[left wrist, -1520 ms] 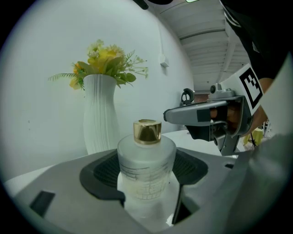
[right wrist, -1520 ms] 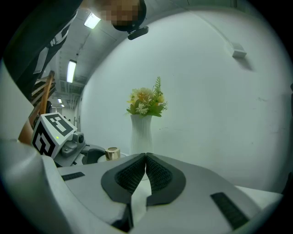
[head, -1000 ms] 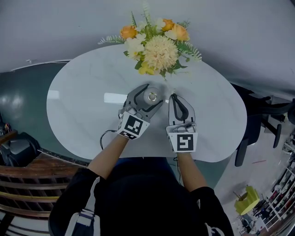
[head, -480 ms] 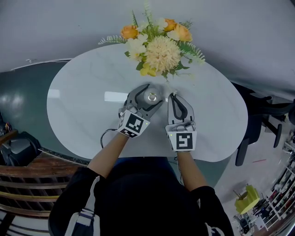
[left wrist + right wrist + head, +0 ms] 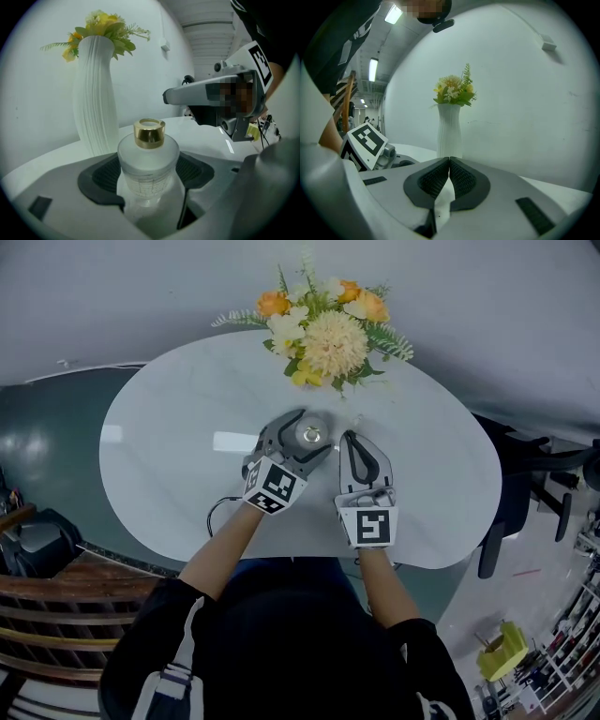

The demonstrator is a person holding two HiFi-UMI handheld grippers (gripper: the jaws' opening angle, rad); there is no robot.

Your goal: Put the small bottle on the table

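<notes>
A small frosted bottle [image 5: 309,436] with a gold cap stands upright on the white table [image 5: 178,456], just in front of the flower vase. My left gripper [image 5: 314,430] reaches around it, one jaw on each side. Its jaws are opening, and in the left gripper view the dark pads [image 5: 101,176] flank the bottle [image 5: 148,154] without squeezing it. My right gripper [image 5: 350,435] lies on the table just right of the bottle, its pads [image 5: 440,176] pressed together with nothing between them.
A tall ribbed white vase [image 5: 96,98] with yellow and orange flowers [image 5: 328,334] stands right behind the bottle. A wooden chair back [image 5: 66,615] is at lower left and a dark chair [image 5: 525,484] past the table's right edge.
The left gripper has shifted slightly forward and right around the bottle. The bottle stays standing in the same spot. The right gripper has barely moved.
</notes>
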